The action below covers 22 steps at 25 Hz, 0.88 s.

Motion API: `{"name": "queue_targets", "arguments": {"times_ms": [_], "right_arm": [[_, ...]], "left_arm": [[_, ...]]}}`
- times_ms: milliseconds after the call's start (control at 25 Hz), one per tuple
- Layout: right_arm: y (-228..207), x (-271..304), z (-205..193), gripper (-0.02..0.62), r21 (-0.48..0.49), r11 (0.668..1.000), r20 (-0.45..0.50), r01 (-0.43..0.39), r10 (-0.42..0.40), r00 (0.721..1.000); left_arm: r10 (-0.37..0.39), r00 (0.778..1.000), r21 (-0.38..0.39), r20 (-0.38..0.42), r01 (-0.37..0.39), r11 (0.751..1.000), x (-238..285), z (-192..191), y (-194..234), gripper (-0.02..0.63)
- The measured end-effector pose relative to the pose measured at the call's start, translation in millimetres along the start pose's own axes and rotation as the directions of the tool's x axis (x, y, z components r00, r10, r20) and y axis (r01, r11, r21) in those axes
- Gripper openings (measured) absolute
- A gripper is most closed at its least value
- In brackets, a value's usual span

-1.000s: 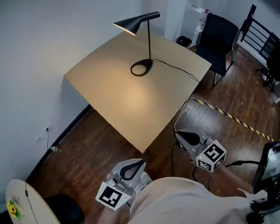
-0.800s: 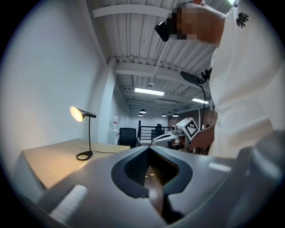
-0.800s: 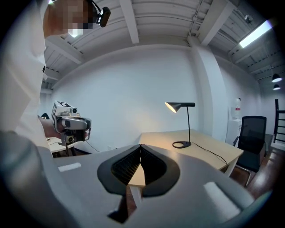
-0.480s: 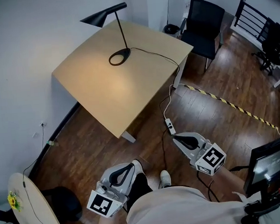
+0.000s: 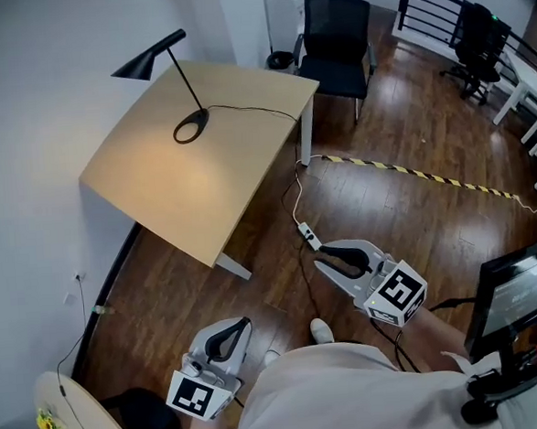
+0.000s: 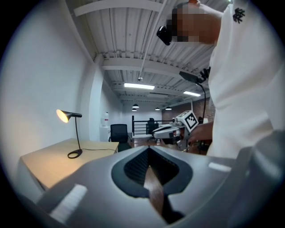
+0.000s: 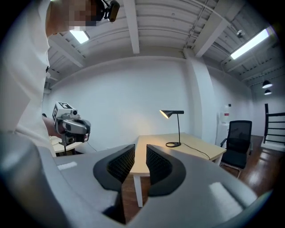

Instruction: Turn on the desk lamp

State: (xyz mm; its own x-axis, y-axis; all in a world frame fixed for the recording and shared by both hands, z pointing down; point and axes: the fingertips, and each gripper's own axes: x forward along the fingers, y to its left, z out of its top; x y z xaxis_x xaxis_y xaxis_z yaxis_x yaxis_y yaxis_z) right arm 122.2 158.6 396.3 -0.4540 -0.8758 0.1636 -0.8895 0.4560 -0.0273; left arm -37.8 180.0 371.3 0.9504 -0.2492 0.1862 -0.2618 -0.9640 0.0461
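Lit desk lamp (image 5: 183, 88) stands at the far-left of the tabletop (image 5: 214, 193), well apart from both tongs.
Left tongs (image 5: 245, 322) pressed together, empty; right tongs (image 5: 319, 262) slightly apart, empty, over the wooden floor (image 5: 416, 222).

Desk (image 5: 211, 181) stands ahead of the left gripper (image 5: 240, 325) and right gripper (image 5: 320, 263), well apart from both. Desk lamp (image 5: 175, 85) sits on its far left part. Office chair (image 5: 334, 41) stands beyond the desk. What appears to be a power strip (image 5: 309, 236) lies on the floor (image 5: 415, 217) just ahead of the right gripper.
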Motion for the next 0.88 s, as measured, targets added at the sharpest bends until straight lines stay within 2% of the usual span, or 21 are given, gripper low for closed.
{"name": "queue_targets", "arguments": {"times_ms": [160, 360, 640, 880], "right_arm": [[18.4, -6.4, 16.1, 0.081, -0.029, 0.999, 0.025, 0.033, -0.032, 0.999], [49.7, -15.8, 21.6, 0.081, -0.039, 0.998, 0.023, 0.058, -0.057, 0.998], [56.4, -6.7, 43.1, 0.081, -0.028, 0.996, 0.02, 0.086, -0.085, 0.996], [57.3, -5.4, 44.1, 0.08, -0.019, 0.995, 0.005, 0.096, -0.096, 0.995]], "left_arm": [[-0.013, 0.999, 0.009, 0.044, 0.013, 1.0, -16.4, 6.5, 3.4, 0.016], [-0.042, 0.997, 0.004, 0.06, 0.042, 0.999, -39.8, 0.6, -9.6, 0.016], [-0.083, 0.995, 0.0, 0.052, 0.083, 0.997, -42.0, 4.3, 0.5, 0.016], [-0.1, 0.994, 0.001, 0.047, 0.1, 0.995, -38.7, 4.9, 2.4, 0.015]]}}
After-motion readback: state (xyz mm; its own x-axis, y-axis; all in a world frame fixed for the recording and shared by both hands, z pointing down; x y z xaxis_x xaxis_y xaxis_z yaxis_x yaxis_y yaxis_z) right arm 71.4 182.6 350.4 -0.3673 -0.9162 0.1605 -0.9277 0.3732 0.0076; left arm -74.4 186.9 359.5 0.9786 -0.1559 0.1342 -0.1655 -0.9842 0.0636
